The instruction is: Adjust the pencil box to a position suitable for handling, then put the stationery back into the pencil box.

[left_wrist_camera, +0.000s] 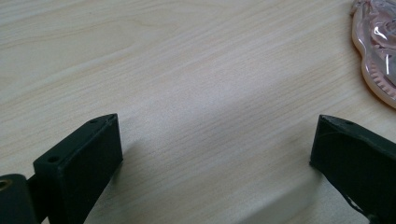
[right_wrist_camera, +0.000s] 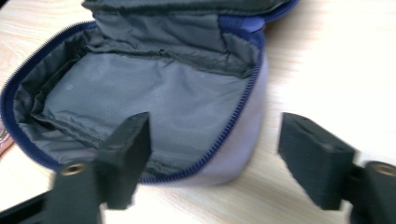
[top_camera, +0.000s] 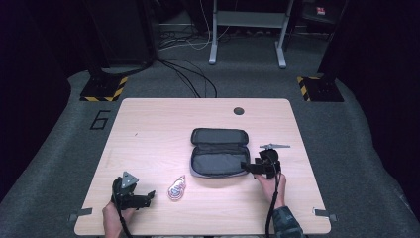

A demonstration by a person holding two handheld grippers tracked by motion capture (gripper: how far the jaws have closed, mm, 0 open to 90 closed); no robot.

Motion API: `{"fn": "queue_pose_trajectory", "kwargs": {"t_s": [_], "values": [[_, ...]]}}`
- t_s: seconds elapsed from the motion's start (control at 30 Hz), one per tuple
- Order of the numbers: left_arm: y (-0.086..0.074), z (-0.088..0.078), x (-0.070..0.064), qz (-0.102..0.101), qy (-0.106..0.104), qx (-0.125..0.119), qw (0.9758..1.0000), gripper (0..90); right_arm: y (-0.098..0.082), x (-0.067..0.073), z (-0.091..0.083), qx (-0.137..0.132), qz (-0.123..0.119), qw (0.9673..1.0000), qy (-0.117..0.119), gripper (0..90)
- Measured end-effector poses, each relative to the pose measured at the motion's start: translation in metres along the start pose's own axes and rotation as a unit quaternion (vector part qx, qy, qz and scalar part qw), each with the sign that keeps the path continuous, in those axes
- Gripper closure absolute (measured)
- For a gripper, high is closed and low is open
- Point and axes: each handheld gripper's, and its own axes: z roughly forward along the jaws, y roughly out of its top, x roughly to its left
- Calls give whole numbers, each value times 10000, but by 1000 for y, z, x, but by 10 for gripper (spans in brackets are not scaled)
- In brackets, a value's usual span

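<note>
An open zip pouch [top_camera: 218, 151] lies in the middle of the wooden table [top_camera: 148, 129], its lid folded back and its grey lining [right_wrist_camera: 154, 100] bare. My right gripper [top_camera: 246, 166] sits at the pouch's near right corner, jaws apart on either side of the pouch's rim [right_wrist_camera: 243, 140] without pressing on it. A small pink packaged item [top_camera: 176, 188] lies near the front of the table, its edge [left_wrist_camera: 376, 51] at the top right of the left gripper view. Just left of that item my left gripper [top_camera: 148, 197] rests low over the table, open, with bare wood between its jaws.
A dark round hole [top_camera: 238, 110] marks the table's far edge. A small grey metal piece [top_camera: 273, 146] lies right of the pouch. Beyond the table are floor cables [top_camera: 190, 74], a desk frame [top_camera: 247, 34] and striped stand bases [top_camera: 104, 89].
</note>
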Motion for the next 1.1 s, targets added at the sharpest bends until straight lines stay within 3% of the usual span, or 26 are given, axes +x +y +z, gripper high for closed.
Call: {"fn": "queue_pose_trajectory", "kwargs": {"t_s": [0.07, 0.27, 0.47, 0.57, 0.77, 0.9, 0.97, 1.1], "values": [[0, 0, 0, 0, -1, 0, 10000, 20, -2, -2, -8, -111, -5, 9999, -64, 189], [0, 0, 0, -1, -3, 1, 10000, 20, -17, -13, -30, -259, -333, 9980, -476, 123], [0, 0, 0, 13, 14, -30, 10000, 20, -40, -27, -41, -211, -420, 9954, -835, 61], [1, -1, 1, 22, -49, 50, 10000, 20, -52, -36, -43, -103, -354, 9945, -977, 44], [0, 0, 1, -9, -10, -12, 10000, 19, -70, -47, -44, -8, -378, 9913, -1257, 30], [0, 1, 0, -79, 22, -59, 9999, 19, -73, -50, -45, -80, -550, 9894, -1341, 25], [1, 1, -2, -152, 82, -2, 9999, 19, -75, -50, -43, -112, -746, 9866, -1446, 17], [2, 3, -8, -312, 264, -54, 9992, 19, -75, -50, -41, -141, -822, 9869, -1378, 0]]}}
